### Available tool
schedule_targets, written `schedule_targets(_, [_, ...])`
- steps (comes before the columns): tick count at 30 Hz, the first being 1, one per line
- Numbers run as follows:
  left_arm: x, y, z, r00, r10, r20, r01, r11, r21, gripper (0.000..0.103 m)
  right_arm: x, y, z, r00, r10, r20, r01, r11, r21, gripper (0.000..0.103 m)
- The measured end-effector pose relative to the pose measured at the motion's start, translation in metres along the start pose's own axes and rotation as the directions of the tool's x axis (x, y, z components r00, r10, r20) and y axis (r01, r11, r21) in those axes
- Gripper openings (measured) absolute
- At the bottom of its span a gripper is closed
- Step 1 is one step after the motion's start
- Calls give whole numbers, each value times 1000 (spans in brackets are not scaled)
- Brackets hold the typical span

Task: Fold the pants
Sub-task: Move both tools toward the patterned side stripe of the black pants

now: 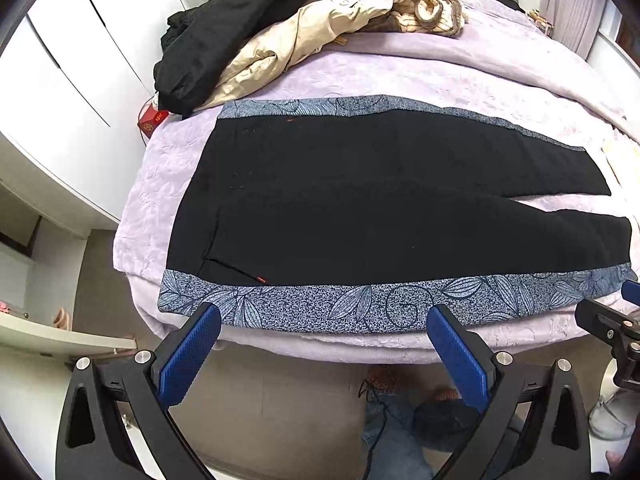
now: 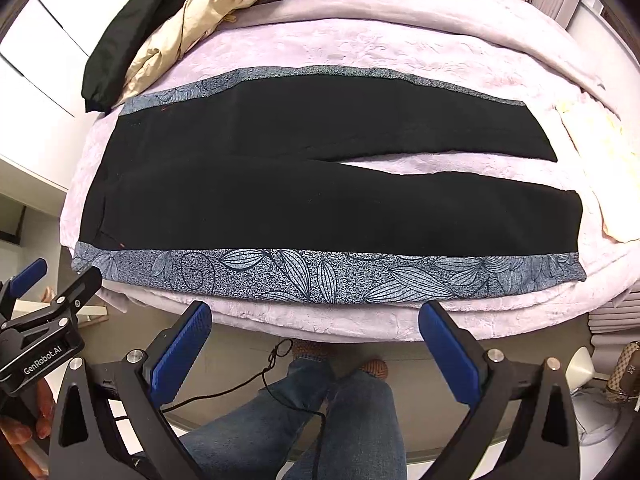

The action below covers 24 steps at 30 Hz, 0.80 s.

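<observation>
Black pants (image 1: 360, 204) (image 2: 320, 184) with blue-grey leaf-print side stripes (image 1: 360, 304) (image 2: 320, 276) lie flat across the bed, waist at the left and the two legs parting toward the right. My left gripper (image 1: 324, 320) hovers open just off the bed's near edge, by the near stripe's waist half. Further right, my right gripper (image 2: 316, 316) is open too, in front of the same stripe. Neither holds anything. The left gripper (image 2: 36, 280) shows at the right wrist view's left edge.
The lilac bedspread (image 1: 440, 80) (image 2: 360, 48) covers the bed. A heap of black and beige clothes (image 1: 248, 44) (image 2: 160, 28) lies at the far left. White wardrobe doors (image 1: 60, 80) stand left. A person's jeans-clad legs (image 2: 320, 420) and a thin cable are below the grippers.
</observation>
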<state>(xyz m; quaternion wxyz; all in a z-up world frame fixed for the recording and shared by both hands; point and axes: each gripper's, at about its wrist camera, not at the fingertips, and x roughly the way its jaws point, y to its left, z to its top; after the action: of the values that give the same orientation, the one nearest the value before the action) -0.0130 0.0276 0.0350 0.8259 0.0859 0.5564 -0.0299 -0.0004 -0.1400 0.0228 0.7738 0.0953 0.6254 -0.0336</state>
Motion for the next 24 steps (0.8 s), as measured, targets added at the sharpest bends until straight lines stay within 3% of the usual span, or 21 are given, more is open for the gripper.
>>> schedule_targets(10, [-4,-4,1,1000,8,9,-8,1000,3,103,-4,0,-5,1000,1,17,-1,1000,6,103])
schedule_targets(24, [-5,14,8,999,50,-8,-50,994,-95,103,-2,-20,13,999,51,4,-51,999,-9,103])
